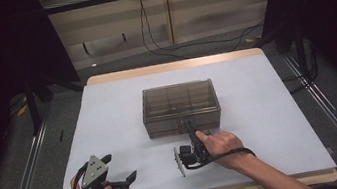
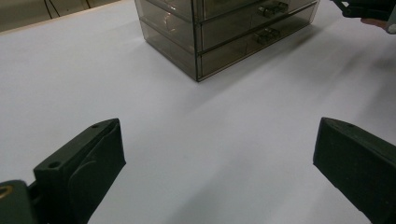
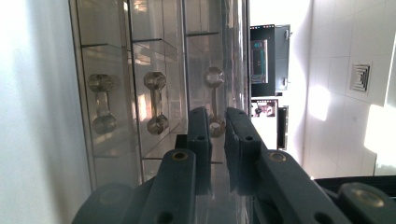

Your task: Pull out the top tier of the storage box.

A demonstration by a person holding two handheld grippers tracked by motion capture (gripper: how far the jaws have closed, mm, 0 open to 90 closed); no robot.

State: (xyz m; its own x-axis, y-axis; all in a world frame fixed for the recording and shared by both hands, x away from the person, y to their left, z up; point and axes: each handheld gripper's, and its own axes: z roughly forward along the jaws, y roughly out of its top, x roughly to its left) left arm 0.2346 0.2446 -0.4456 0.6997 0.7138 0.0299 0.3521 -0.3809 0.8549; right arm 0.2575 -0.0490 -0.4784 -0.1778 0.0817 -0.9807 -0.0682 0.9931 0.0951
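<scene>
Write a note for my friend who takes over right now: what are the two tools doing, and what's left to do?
Right tool: jaws nearly shut, at the top handle on the front of the smoky clear plastic drawer box; a grip on it can't be confirmed.
Left tool: open, holding nothing, resting near the front edge of the white table.
Done: right tool has reached the box front.
Left: all drawers look closed; grip the handle and pull.

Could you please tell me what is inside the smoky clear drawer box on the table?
Through the tinted walls of the drawer box, only dividers and shelves show; no contents are visible. Tint and glare could hide small items. The right gripper is at the top drawer's handle.
</scene>
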